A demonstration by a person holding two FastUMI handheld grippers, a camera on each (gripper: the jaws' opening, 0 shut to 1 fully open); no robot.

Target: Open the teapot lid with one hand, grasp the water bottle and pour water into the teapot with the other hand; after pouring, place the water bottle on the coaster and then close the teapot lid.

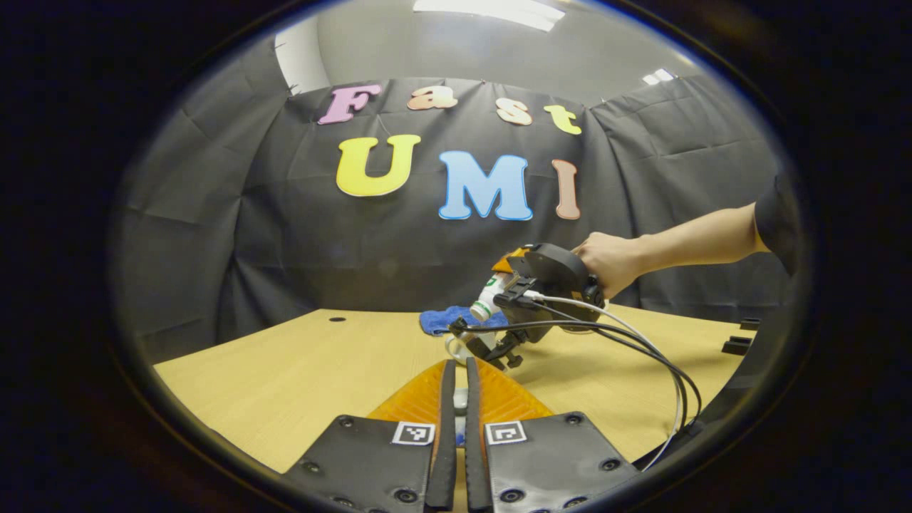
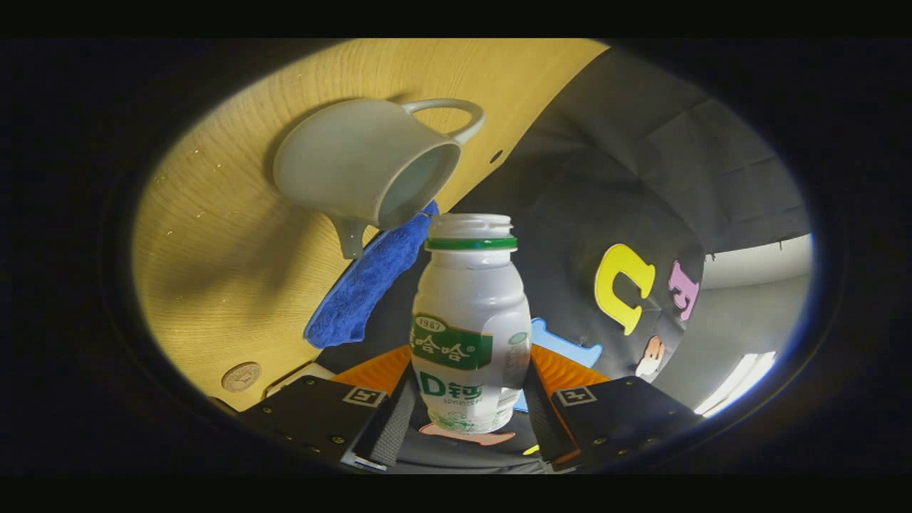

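Pouring step, looks like. The right gripper (image 2: pixel 467 410) has its jaws clamped on the water bottle (image 2: pixel 470 328), tipped toward the open teapot (image 2: pixel 356 167) on the bench (image 2: pixel 214 285). The left gripper (image 1: pixel 460 410) jaws sit nearly closed on something small, probably the lid. Next: park the bottle on the coaster.

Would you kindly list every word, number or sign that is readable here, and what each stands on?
Water bottle: printed label, not read off here.
Round emblem on the table: too small to read.
Square coded markers on the left tool and right tool: patterns, no words.
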